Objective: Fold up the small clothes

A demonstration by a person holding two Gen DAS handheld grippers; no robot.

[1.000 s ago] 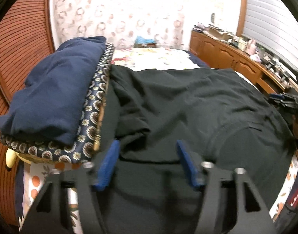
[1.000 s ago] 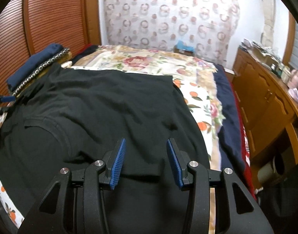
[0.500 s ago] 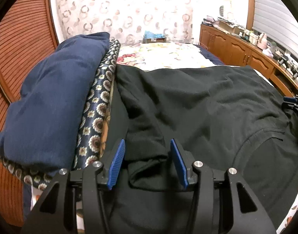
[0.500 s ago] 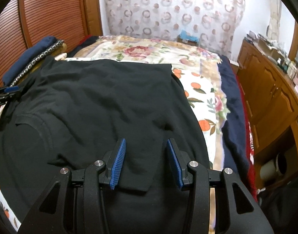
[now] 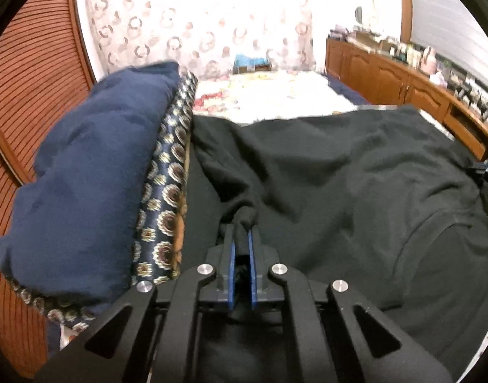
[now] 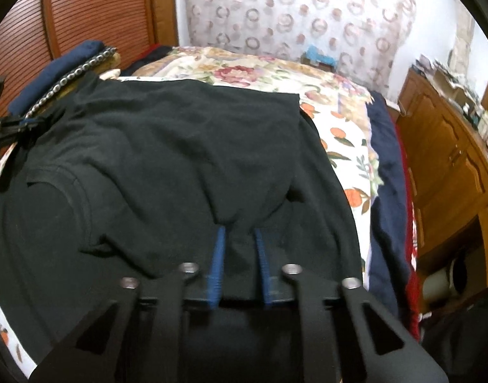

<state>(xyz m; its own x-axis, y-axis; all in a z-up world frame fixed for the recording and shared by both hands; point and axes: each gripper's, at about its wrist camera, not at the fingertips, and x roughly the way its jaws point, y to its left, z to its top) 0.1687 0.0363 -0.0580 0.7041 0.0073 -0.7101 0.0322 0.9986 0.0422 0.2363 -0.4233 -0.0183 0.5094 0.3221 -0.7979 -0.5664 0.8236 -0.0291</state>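
Left gripper (image 5: 242, 233) angled downward, jaws just closed, pinching black shirt (image 5: 323, 172) sleeve. Right gripper (image 6: 239, 234) likewise, clamping opposite sleeve.
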